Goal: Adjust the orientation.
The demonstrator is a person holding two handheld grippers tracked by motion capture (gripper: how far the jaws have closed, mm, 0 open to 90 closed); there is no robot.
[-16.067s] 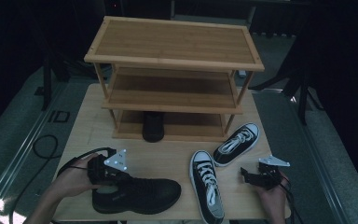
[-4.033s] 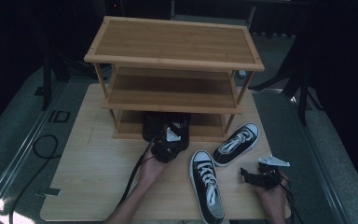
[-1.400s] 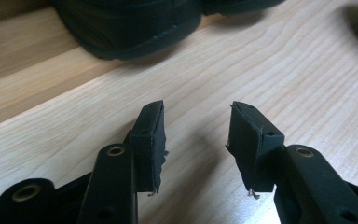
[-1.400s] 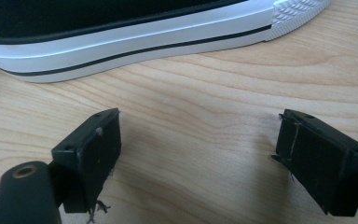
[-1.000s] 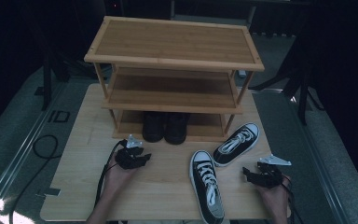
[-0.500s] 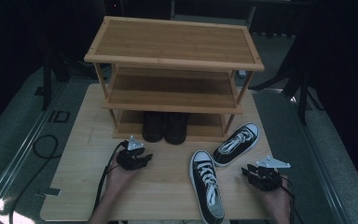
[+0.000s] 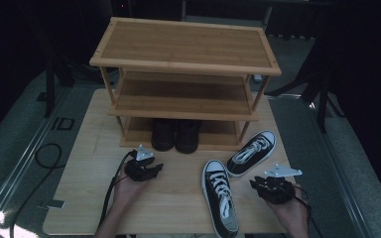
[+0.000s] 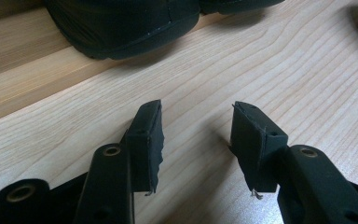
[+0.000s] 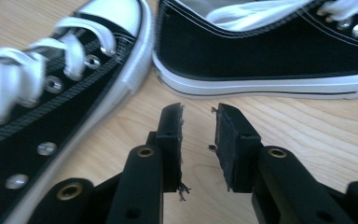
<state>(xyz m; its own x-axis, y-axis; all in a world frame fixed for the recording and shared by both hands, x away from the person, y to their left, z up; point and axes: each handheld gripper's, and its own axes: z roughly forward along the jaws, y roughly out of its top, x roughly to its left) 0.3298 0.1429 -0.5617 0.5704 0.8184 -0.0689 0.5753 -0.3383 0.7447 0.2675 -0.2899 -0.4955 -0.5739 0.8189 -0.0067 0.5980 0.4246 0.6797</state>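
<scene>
Sneakers: two, black and white, on the table's right half; one (image 7: 220, 197) at 6 o'clock, the other (image 7: 252, 152) angled at 4 o'clock, toes close together.
Boots (image 7: 174, 135): two, black, on the rack's (image 7: 186, 63) bottom shelf.
Left gripper (image 7: 149, 170): jaws wide apart, empty, above bare table (image 7: 79, 178).
Right gripper (image 7: 263, 187): jaws have just been closing, narrow gap left, nothing between, just right of the near sneaker.

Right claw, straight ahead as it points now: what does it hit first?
Probably the black canvas sneaker lying crosswise ahead, at its white sole edge. The right claw, jaws just closing on nothing, points at bare table before it; depth is unclear.
</scene>
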